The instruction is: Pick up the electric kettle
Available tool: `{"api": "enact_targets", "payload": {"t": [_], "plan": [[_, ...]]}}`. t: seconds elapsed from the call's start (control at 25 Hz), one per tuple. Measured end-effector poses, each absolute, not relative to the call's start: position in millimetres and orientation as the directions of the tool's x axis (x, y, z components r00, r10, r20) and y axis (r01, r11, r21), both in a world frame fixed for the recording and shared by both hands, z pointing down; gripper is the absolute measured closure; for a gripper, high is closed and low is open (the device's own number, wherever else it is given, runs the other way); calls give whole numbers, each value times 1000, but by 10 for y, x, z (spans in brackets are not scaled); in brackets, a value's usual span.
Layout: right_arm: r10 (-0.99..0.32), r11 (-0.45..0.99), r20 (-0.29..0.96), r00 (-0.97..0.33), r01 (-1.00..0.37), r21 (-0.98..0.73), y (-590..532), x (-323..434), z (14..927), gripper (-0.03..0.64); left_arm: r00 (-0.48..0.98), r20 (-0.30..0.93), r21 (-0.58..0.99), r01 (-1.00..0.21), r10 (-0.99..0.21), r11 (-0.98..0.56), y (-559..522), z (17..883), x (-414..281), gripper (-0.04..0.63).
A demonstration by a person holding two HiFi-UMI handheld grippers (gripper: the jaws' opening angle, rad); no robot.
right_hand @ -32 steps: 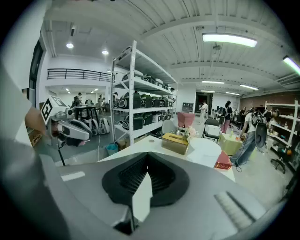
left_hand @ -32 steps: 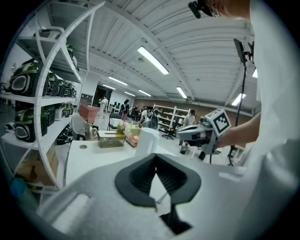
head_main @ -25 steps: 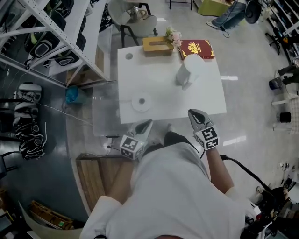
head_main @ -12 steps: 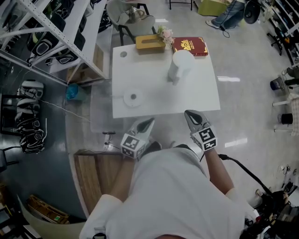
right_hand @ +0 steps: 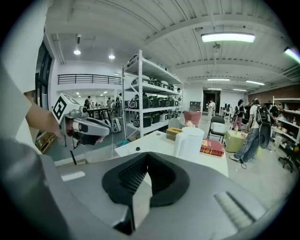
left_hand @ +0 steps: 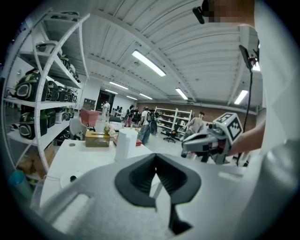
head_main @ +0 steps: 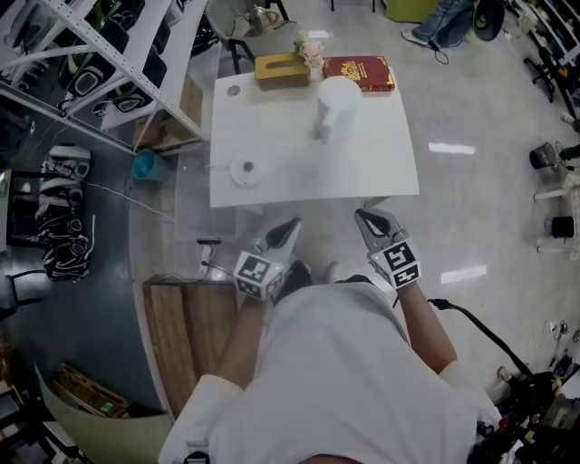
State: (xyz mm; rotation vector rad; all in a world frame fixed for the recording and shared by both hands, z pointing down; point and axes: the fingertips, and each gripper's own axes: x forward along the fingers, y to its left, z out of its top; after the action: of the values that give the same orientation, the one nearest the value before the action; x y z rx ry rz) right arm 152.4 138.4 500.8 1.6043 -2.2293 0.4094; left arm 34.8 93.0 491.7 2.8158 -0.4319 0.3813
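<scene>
The white electric kettle [head_main: 335,104] stands upright on the far half of the white table [head_main: 372,168]; its round base [head_main: 245,169] lies apart at the table's left. Both grippers hover just short of the near table edge, pointing at it. My left gripper [head_main: 292,224] is shut with nothing in it, and so is my right gripper [head_main: 364,217]. In the left gripper view the kettle [left_hand: 124,143] shows beyond the closed jaws [left_hand: 156,157], with the right gripper [left_hand: 206,143] alongside. The right gripper view has the kettle [right_hand: 190,140] ahead of its closed jaws [right_hand: 147,155].
A tissue box [head_main: 281,68], flowers [head_main: 310,50] and a red book [head_main: 359,72] line the table's far edge. A chair [head_main: 258,27] stands behind it. Metal shelving [head_main: 100,54] runs along the left. A wooden platform [head_main: 181,335] lies at my lower left.
The table and kettle have slid up and left in the head view. Both gripper tips, earlier at the near table edge, now sit a little short of it.
</scene>
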Motion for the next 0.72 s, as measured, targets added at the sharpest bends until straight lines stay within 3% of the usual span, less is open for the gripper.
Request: {"api": "enact_targets", "payload": {"t": [0.72], "plan": [[-827,345,442,-347,-934,-88,2234,1517,5146,612,887,279,192,-426,-368,-884,1800,4778,171,594]]}}
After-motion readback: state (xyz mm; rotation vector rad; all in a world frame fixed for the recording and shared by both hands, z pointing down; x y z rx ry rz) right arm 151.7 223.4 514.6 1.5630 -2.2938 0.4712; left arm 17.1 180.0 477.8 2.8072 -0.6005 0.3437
